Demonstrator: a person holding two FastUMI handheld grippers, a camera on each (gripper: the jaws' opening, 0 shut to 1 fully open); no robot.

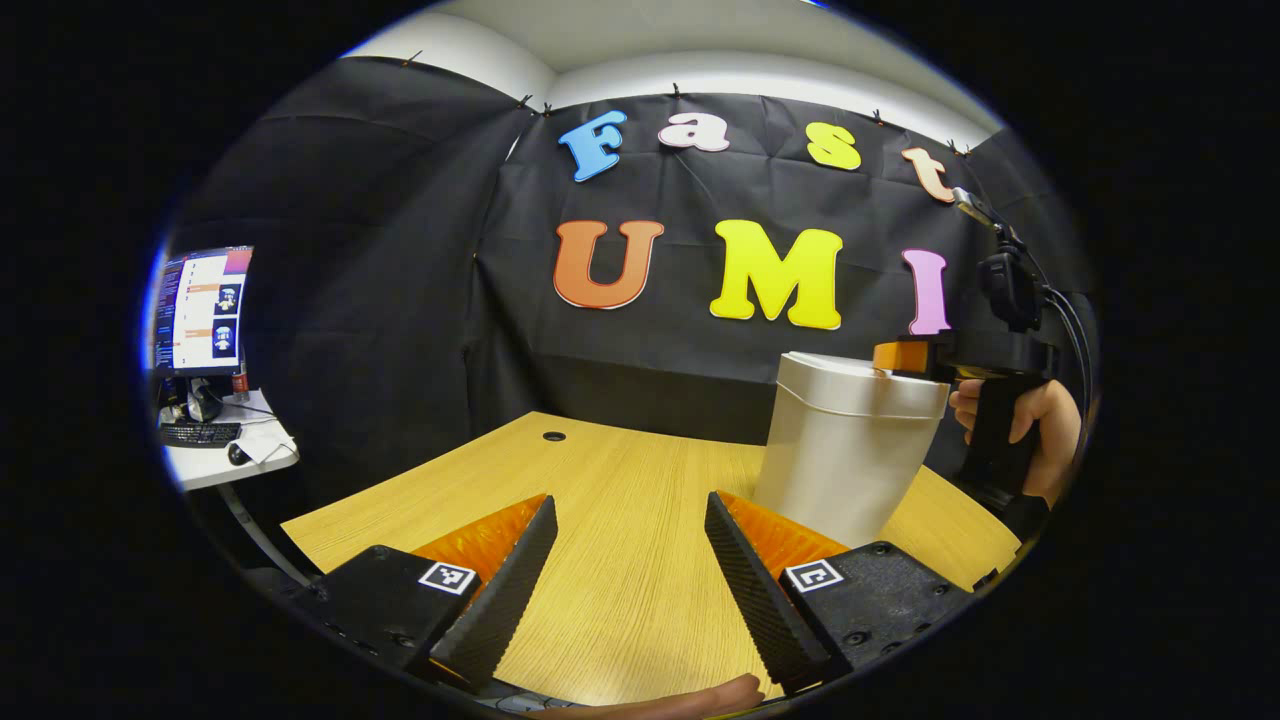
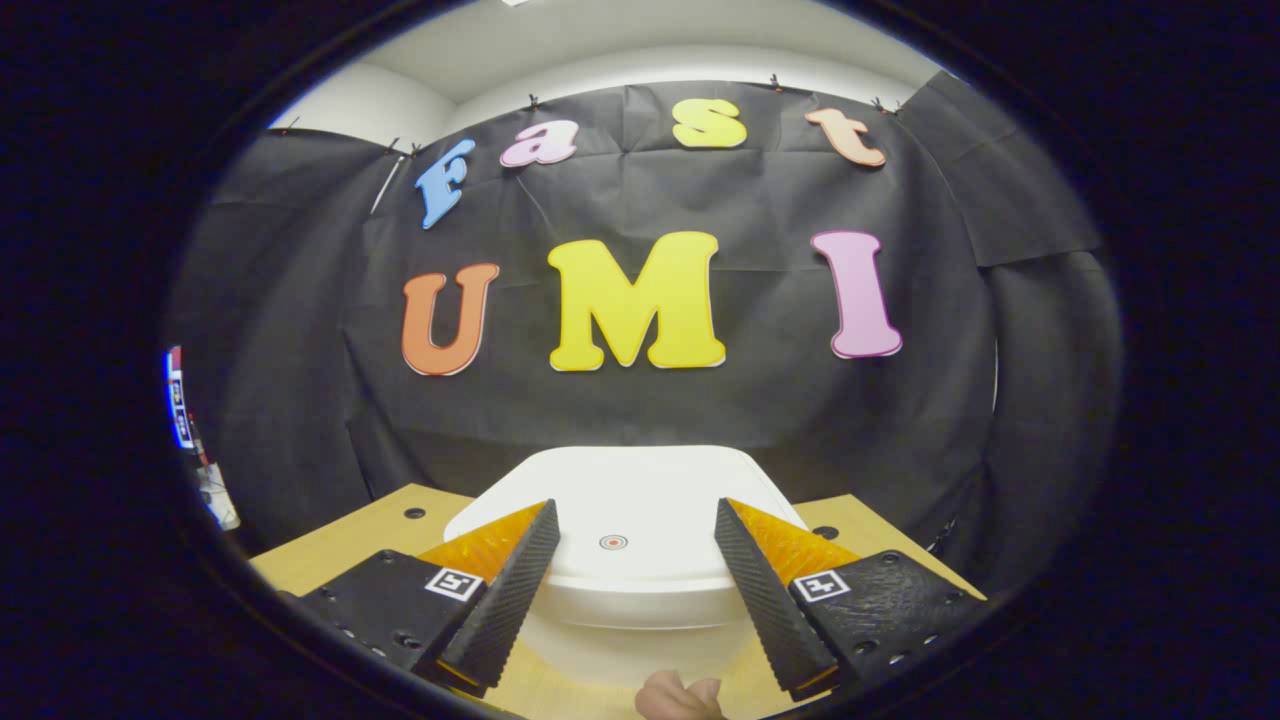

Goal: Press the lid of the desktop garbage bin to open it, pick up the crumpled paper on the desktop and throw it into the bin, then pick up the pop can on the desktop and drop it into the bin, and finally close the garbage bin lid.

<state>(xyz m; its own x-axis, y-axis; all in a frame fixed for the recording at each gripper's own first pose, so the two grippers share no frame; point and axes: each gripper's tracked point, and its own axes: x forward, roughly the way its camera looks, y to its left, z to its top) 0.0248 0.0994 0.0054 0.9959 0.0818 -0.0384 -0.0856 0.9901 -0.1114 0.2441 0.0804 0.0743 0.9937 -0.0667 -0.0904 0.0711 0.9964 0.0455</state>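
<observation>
**Both grippers spread, right one poised over the shut bin lid**

In the left gripper view, the left gripper (image 1: 630, 520) is hanging over the wooden table (image 1: 620, 480) with its ribbed fingers spread wide and nothing between them. The white garbage bin (image 1: 845, 450) is standing upright on the table's far right part; its smooth, slightly tapering body is partly cut off at the base by the near finger. Its lid (image 1: 860, 385) is sitting closed. The right gripper (image 1: 905, 357) is reaching over the lid's far edge, gripped by a hand (image 1: 1030, 425); whether it is touching the lid is hard to tell here. A monitor (image 1: 200, 310) is glowing on a side desk (image 1: 235, 455) at far left, too small to make out.

In the right gripper view, the right gripper (image 2: 632, 530) is opened wide, empty, just above the lid (image 2: 620, 490), a rounded, glossy white plate with a small red ring mark (image 2: 613, 542) lying between the fingers. The bin's body is mostly hidden beneath the lid. A fingertip (image 2: 680, 695) is peeking in at the bottom edge.
</observation>
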